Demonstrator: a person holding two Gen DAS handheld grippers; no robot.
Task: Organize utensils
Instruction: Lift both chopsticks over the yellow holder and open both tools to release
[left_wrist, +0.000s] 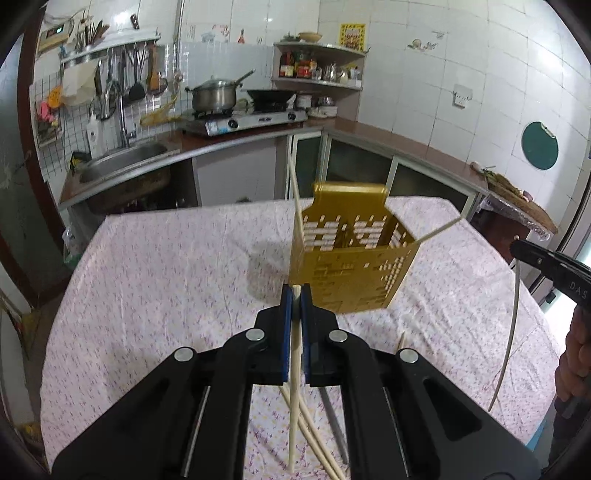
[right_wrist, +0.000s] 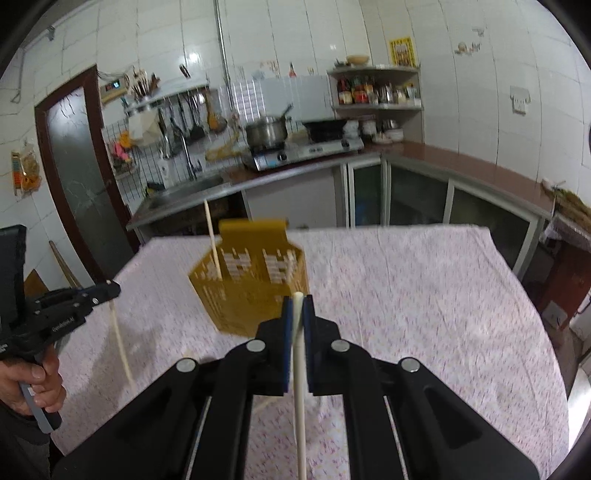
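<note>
Left tongs (left_wrist: 295, 295) closed on a pale chopstick (left_wrist: 294, 387), gripped near its upper end so that the shaft hangs down and back beneath the tool; right tongs (right_wrist: 297, 301) likewise closed on a white chopstick (right_wrist: 300, 387), its tip just proud of the blue pads (right_wrist: 287, 332). Both tools are raised above the bench (left_wrist: 166, 266), which is covered with a floral cloth, and pitch downward toward the yellow perforated utensil holder (left_wrist: 351, 266) standing upright ahead of them. One chopstick already stands in the holder (left_wrist: 297, 199), leaning against its left wall; more loose chopsticks (left_wrist: 314, 443) and a dark utensil (left_wrist: 334, 424) lie on the cloth below the left tongs. Step in hand, by appearance: carrying, each stick lifted and not yet delivered. The next move calls for swinging each stick upright, lower end leading, and bringing it over the holder's open top before releasing; a long dangling shaft may catch the rim. A hand (right_wrist: 33, 384) grips the left tool's handle at the edge of the right view.
</note>
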